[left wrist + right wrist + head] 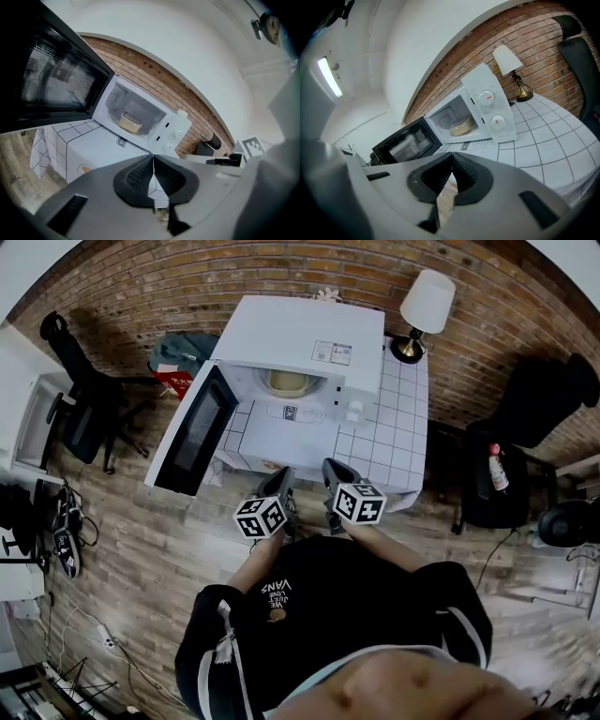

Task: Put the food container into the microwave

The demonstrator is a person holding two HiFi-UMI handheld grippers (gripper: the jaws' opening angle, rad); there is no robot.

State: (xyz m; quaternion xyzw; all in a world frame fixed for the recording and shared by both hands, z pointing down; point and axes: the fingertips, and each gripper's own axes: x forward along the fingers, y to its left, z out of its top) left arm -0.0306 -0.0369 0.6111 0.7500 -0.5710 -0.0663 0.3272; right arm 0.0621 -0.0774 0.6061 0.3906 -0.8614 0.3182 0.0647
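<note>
Food container (pixel 288 382) sits inside the microwave (pixel 309 338) cavity, resting on its floor. The microwave door (pixel 190 430) stands swung wide open, to the left in the head view. The microwave stands on a desk (pixel 398 432) covered by a white grid-pattern cloth, with a table lamp (pixel 424 310) at the far right corner (white shade, brass-coloured base). Left tongs (pixel 153 157) are pressed together with nothing between them; right tongs (pixel 451 154) likewise pressed together and empty. Both are held side by side at the desk's near edge, well apart from the container.
</note>
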